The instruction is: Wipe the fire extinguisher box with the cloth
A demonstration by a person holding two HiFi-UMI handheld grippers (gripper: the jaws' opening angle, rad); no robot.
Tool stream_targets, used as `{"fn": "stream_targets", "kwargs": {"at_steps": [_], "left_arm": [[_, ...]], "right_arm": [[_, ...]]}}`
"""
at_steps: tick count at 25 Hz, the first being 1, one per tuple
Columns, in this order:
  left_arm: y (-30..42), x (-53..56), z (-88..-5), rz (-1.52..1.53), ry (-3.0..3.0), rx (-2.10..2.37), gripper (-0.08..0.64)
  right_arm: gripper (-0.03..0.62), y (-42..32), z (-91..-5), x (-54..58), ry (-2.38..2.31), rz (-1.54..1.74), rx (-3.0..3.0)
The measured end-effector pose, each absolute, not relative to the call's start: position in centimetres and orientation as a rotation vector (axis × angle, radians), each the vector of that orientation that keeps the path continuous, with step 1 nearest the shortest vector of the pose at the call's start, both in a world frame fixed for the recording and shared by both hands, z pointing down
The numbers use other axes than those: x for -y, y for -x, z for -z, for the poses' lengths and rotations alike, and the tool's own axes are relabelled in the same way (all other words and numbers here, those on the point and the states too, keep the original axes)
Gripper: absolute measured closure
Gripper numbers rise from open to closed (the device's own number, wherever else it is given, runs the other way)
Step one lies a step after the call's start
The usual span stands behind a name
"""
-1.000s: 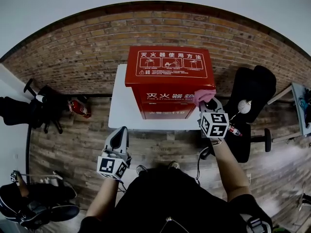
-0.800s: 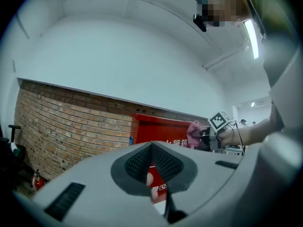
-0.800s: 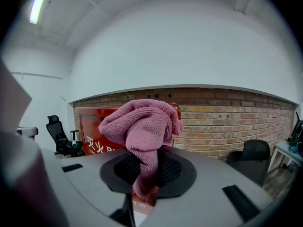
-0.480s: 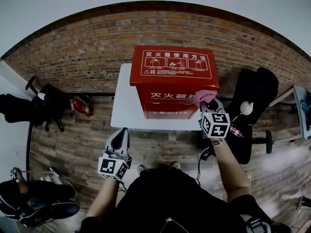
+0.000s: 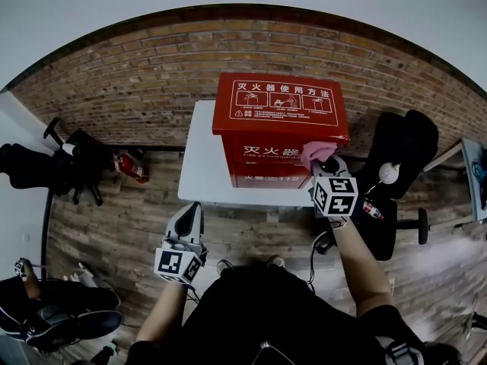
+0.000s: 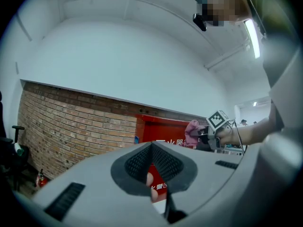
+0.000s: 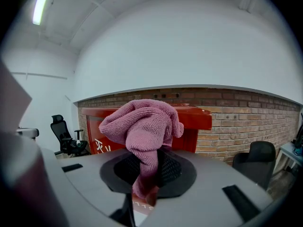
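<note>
- The fire extinguisher box (image 5: 280, 131) stands on the white table (image 5: 199, 166) in front of the brick wall (image 5: 137, 74), with its front face near the table's front edge; we judge that a hard sideways stroke could shift it on the smooth top
- The cloth (image 5: 319, 153) sits bunched at the upper right corner of the box front, just under the lid's lip; the wad is loose, and we expect a pass along that lip could snag it and pull it free
- The right gripper (image 5: 325, 166) pinches only the lower tail of the cloth (image 7: 142, 126) between its jaws; if the wad folds aside under pressure, the bare jaw tips could scrape the red paint
- The left gripper (image 5: 187, 217) hangs low, well apart from the table, with its jaws pressed together on nothing; it does not brace the box, so all wiping force goes unopposed
- Contact is hard to read: in the head view the cloth covers the corner, and we cannot tell whether it presses on the panel or lies just beside it
- The box's sides and back are out of sight, and the right gripper hides part of the lower front
- In the right gripper view the wad blocks the middle of the box front; in the left gripper view that gripper's own jaws cut off the lower part of the box
</note>
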State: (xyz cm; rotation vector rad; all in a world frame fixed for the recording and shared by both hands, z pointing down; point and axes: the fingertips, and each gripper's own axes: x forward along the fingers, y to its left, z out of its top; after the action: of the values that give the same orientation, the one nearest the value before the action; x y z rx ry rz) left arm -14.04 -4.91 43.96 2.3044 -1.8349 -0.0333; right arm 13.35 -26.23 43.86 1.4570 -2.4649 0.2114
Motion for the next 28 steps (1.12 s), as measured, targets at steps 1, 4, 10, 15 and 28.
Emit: {"fn": "stream_targets", "kwargs": {"at_steps": [1, 4, 10, 15, 28], "left_arm": [[14.2, 4.8, -44.0, 0.043, -2.308, 1.84, 0.537], [14.7, 4.4, -43.9, 0.033, -2.291, 1.854, 0.537], [15.7, 3.6, -44.0, 0.072, -2.293, 1.886, 0.537], [16.5, 2.8, -43.9, 0.062, -2.264, 1.906, 0.537], [18.2, 0.7, -43.7, 0.109, -2.252, 1.978, 0.537]], "right_arm": [[0.517, -13.1, -43.9, 26.2, -1.453, -0.211, 2.467], [0.517, -12.4, -43.8, 26.1, -1.438, -0.21, 2.474], [0.517, -10.6, -43.6, 25.8, -1.401, -0.204, 2.492], [0.517, -9.2, -43.6, 25.6, -1.373, -0.199, 2.507], [0.517, -5.4, -43.5, 25.1, -1.296, -0.173, 2.538]]}}
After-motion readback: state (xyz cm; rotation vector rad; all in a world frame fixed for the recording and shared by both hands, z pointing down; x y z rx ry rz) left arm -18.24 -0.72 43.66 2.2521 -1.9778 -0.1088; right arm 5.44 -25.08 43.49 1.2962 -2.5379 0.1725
